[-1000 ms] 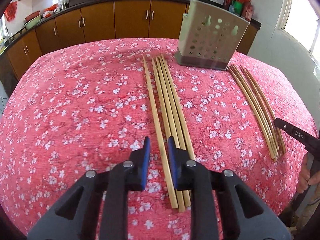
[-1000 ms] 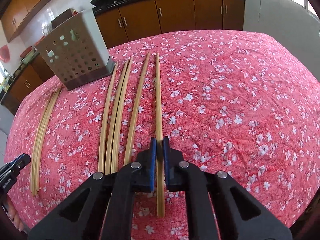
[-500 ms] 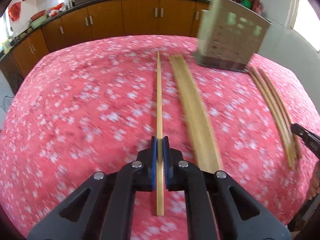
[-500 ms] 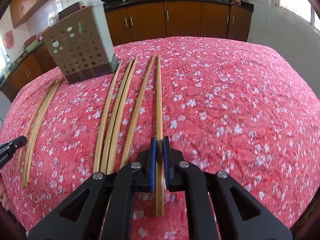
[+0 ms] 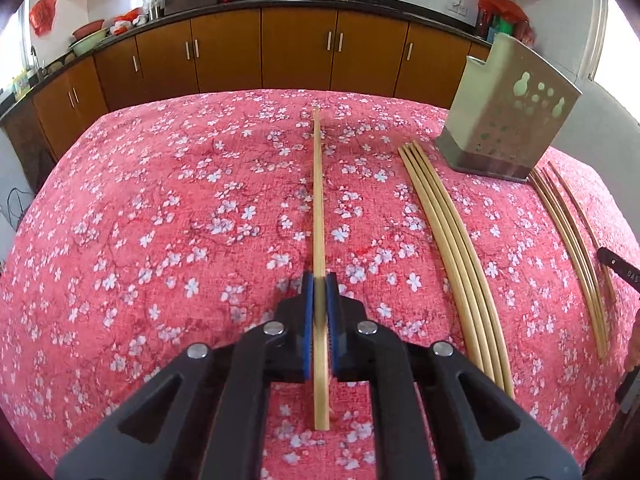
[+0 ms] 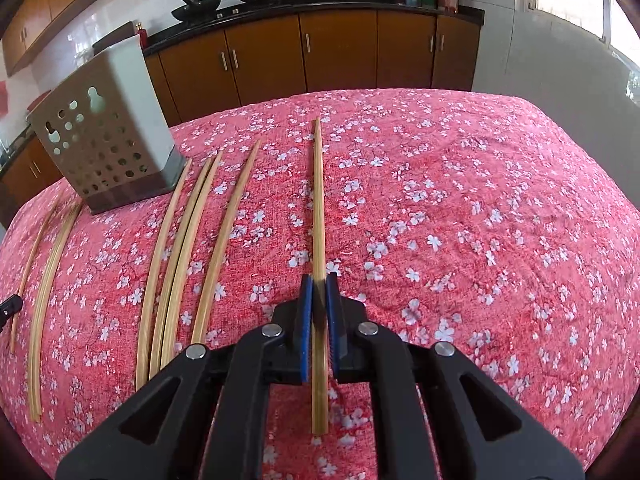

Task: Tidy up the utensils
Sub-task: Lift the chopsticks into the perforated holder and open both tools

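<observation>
My left gripper [image 5: 319, 280] is shut on one bamboo chopstick [image 5: 318, 200], held above the red floral tablecloth. To its right lie a bundle of chopsticks [image 5: 452, 248] and a second bundle [image 5: 576, 240] beyond the perforated metal utensil holder [image 5: 508, 120]. My right gripper [image 6: 319, 282] is shut on another chopstick [image 6: 318, 208], also lifted. In the right wrist view three chopsticks [image 6: 188, 248] lie to its left, a further bundle [image 6: 48, 280] lies at far left, and the holder [image 6: 108, 148] stands at the back left.
The round table's cloth [image 5: 160, 240] drops off at the edges on all sides. Brown kitchen cabinets [image 5: 296, 52] with a dark counter run behind. The other gripper's tip shows at the right edge [image 5: 620, 268] of the left wrist view.
My left gripper closed on a single chopstick and lifted it away from its bundle to the left. My right gripper stayed shut on its chopstick and rose a little.
</observation>
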`<action>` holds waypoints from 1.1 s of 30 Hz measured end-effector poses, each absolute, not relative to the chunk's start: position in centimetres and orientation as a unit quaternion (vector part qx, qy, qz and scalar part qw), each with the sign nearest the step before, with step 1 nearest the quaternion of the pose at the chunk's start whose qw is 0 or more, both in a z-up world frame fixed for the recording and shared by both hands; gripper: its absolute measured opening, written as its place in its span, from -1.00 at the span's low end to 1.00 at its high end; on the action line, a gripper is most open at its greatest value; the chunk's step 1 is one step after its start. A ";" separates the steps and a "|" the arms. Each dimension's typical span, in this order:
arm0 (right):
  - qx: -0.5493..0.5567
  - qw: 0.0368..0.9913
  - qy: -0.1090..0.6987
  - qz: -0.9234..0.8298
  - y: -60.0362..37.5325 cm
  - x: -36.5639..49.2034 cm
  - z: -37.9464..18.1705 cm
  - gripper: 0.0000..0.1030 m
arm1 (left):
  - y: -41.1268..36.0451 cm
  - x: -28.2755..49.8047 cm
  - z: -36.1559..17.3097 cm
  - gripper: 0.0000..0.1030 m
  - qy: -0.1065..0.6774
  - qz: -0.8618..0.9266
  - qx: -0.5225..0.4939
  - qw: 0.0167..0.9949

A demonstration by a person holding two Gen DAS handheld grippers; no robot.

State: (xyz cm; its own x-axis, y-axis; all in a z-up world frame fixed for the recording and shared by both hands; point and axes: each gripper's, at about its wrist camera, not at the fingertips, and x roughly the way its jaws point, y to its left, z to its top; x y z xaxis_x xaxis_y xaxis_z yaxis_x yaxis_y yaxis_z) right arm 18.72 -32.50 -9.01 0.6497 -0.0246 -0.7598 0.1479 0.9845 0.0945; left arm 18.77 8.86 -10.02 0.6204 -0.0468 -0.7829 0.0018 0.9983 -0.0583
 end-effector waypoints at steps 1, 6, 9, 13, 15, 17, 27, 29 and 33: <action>0.072 0.905 0.416 -0.049 -32.4 18.7 -9.0 -0.84 | 8.8 18.7 -10.0 -0.83 0.436 -0.012 -0.024 0.900; 0.067 0.906 0.415 -0.045 -32.2 17.7 -9.0 -0.84 | 8.7 17.6 -10.0 -0.82 0.438 -0.007 -0.017 0.899; 0.070 0.906 0.414 -0.042 -32.3 17.5 -9.0 -0.84 | 8.5 17.3 -10.1 -0.82 0.435 -0.004 -0.009 0.900; 0.066 0.909 0.410 -0.042 -32.2 17.4 -8.6 -0.85 | 8.4 17.3 -9.7 -0.84 0.440 -0.001 -0.002 0.898; 0.072 0.919 0.385 -0.039 -32.3 16.7 -7.1 -0.85 | 8.6 17.0 -8.5 -0.84 0.426 -0.002 -0.005 0.905; 0.069 0.931 0.357 -0.038 -32.4 16.0 -5.0 -0.85 | 8.7 16.8 -6.7 -0.84 0.404 -0.003 -0.007 0.915; 0.061 0.970 0.234 -0.035 -32.6 15.0 4.2 -0.85 | 9.5 16.1 4.4 -0.84 0.273 -0.006 -0.034 0.962; 0.062 0.971 0.228 -0.036 -32.7 15.3 4.6 -0.85 | 9.5 16.5 5.3 -0.85 0.265 -0.004 -0.032 0.964; 0.062 0.973 0.220 -0.035 -32.5 15.9 5.8 -0.85 | 9.3 17.2 6.6 -0.85 0.259 0.003 -0.025 0.965</action>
